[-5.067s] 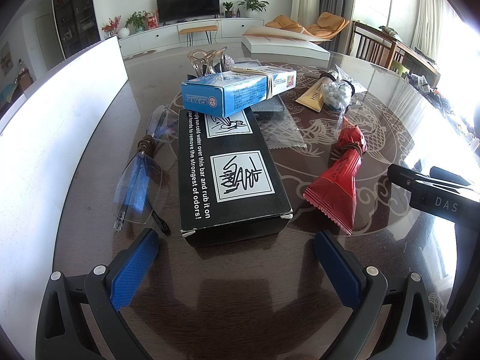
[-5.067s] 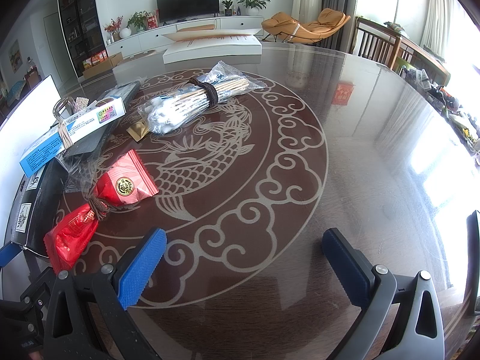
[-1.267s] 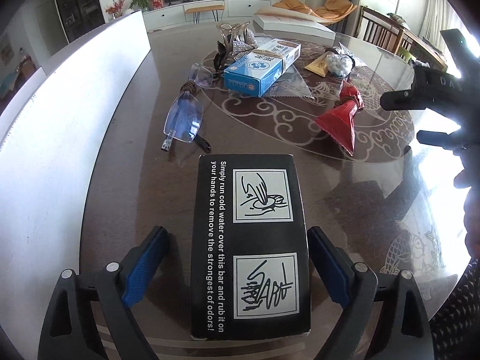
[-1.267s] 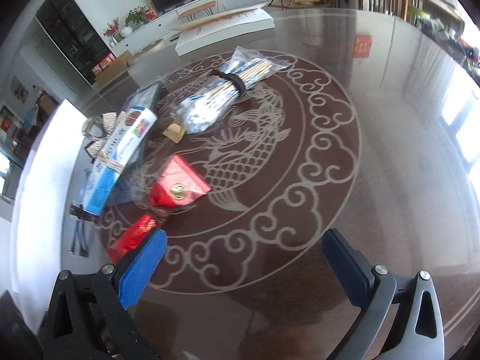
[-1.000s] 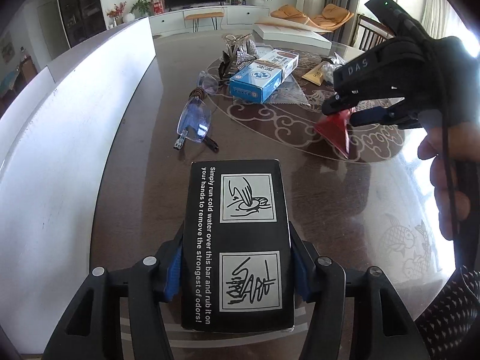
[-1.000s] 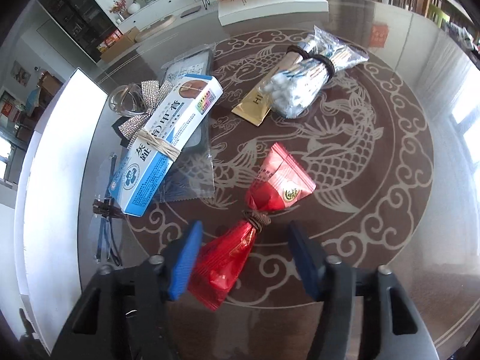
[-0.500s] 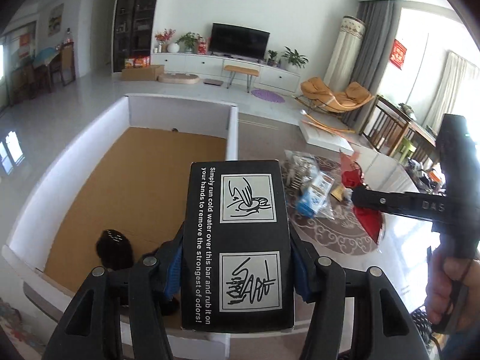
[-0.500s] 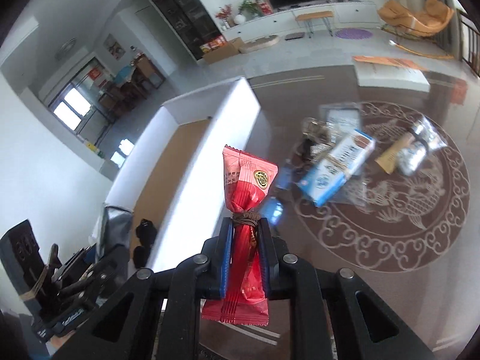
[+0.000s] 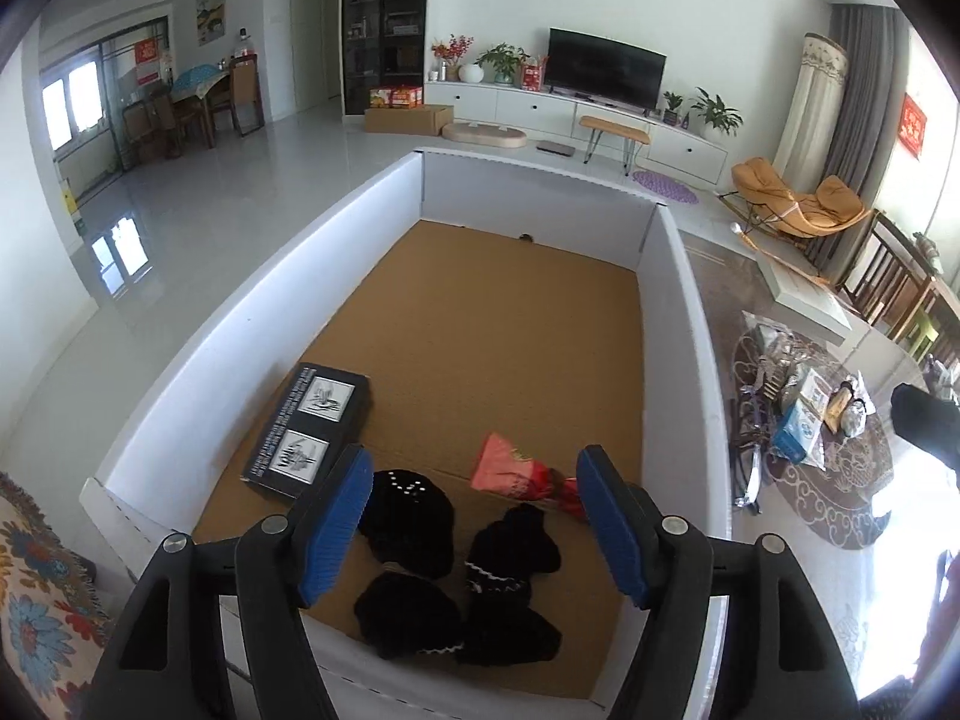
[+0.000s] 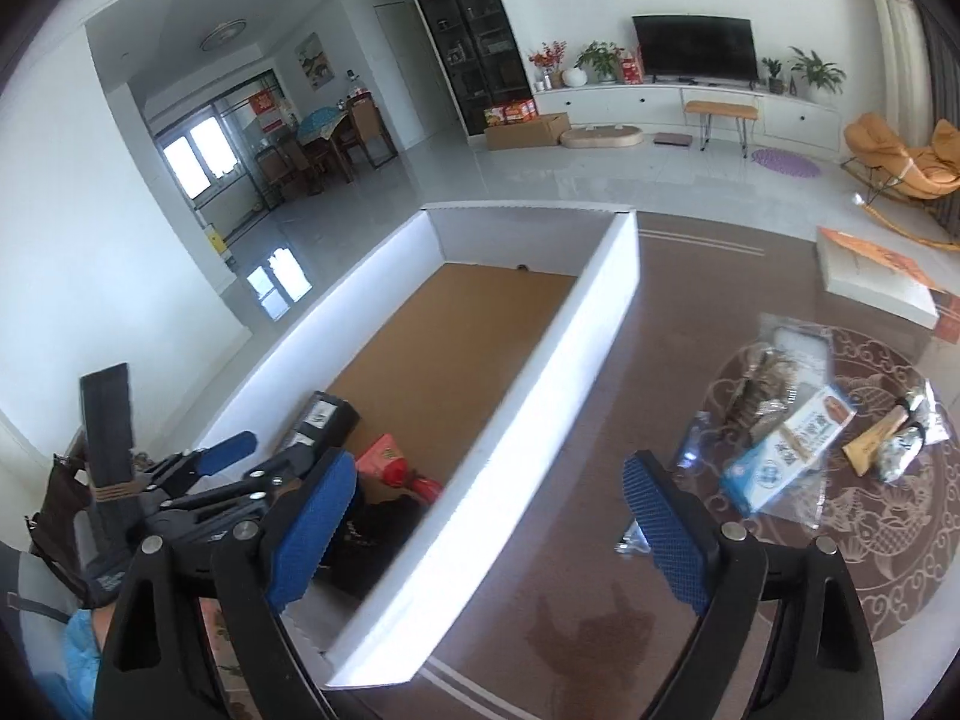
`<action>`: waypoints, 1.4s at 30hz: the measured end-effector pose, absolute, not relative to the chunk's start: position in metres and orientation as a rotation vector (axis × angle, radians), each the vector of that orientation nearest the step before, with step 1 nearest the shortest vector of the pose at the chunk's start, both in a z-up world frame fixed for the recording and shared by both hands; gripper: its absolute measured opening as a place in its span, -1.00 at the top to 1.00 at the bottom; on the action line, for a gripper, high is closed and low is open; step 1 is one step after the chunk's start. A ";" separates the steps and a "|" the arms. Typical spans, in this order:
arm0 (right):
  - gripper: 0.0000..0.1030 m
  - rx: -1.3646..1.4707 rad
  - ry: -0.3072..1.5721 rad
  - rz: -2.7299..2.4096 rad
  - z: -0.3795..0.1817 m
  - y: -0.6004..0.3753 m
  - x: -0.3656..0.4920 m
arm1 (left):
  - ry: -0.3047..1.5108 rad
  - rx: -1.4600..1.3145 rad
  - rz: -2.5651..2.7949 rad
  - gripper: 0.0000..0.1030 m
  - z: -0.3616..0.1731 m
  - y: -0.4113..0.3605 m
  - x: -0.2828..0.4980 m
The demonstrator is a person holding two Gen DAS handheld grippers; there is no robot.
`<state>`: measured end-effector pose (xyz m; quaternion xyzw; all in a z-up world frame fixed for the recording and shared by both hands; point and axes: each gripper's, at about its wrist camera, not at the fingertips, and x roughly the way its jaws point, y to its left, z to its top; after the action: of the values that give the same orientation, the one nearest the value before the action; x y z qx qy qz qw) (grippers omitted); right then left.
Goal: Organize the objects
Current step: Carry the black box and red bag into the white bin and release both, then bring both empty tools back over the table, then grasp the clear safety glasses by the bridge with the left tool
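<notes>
A large white box [image 9: 678, 324] with a brown cardboard floor holds the black printed box [image 9: 309, 429], the red snack packet [image 9: 522, 477] and several black cloth items [image 9: 414, 519]. My left gripper [image 9: 474, 516] is open and empty above the box's near end. My right gripper [image 10: 486, 516] is open and empty over the box's right wall [image 10: 540, 396]. The black box [image 10: 321, 417] and red packet [image 10: 399, 468] also show in the right wrist view, with the left gripper [image 10: 204, 480] beside them.
On the dark round table [image 10: 600, 540] lie a blue and white carton [image 10: 786, 456], a gold sachet and a foil bundle [image 10: 900, 441], glasses [image 9: 747, 462] and a clear bag. A white flat box [image 10: 876, 276] sits at the table's far edge.
Both grippers have opened. The black box and the red packet have left the grippers and now lie on the floor of the white box.
</notes>
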<state>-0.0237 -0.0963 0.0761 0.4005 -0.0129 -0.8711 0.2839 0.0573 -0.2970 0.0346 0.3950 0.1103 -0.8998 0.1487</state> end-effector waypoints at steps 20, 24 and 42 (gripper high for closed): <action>-0.89 1.405 -0.087 -2.841 -0.070 0.136 0.000 | -0.008 1.547 -2.854 -1.00 -0.076 -0.062 0.023; -0.89 1.401 -0.087 -2.836 -0.071 0.134 0.001 | 0.005 1.587 -2.814 -1.00 -0.086 -0.064 0.016; -1.00 1.453 -0.016 -2.795 -0.079 0.125 -0.005 | -0.082 1.599 -2.787 -1.00 -0.087 -0.061 0.018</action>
<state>-0.0054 0.1254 -0.0793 0.4611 -0.0051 -0.8873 -0.0043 0.0184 -0.0613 -0.0867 0.4971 -0.0256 -0.8665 -0.0362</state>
